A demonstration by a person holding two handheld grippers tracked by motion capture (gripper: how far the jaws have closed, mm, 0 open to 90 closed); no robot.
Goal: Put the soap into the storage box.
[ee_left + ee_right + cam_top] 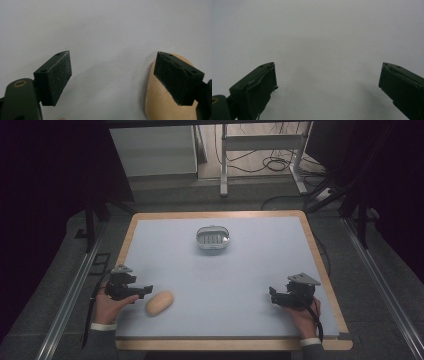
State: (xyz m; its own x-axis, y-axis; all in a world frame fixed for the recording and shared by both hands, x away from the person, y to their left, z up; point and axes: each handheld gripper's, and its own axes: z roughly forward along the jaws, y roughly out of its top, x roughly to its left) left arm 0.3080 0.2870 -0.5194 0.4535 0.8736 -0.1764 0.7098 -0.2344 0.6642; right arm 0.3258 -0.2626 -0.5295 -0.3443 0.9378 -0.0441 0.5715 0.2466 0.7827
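Pale blue matting covers our wooden-edged table, with dark floor and a metal stand's legs beyond it. Near the far middle sits a small grey dish with a ribbed insert, well apart from everything else; we guess it is a soap holder waiting to receive something. Our left gripper rests at the near left, jaws spread wide and empty, the tan oval bar lying just beside it; one jaw overlaps the bar's edge, likely lining up a grasp. Our right gripper rests at the near right, jaws also wide apart, holding nothing, probably parked clear.
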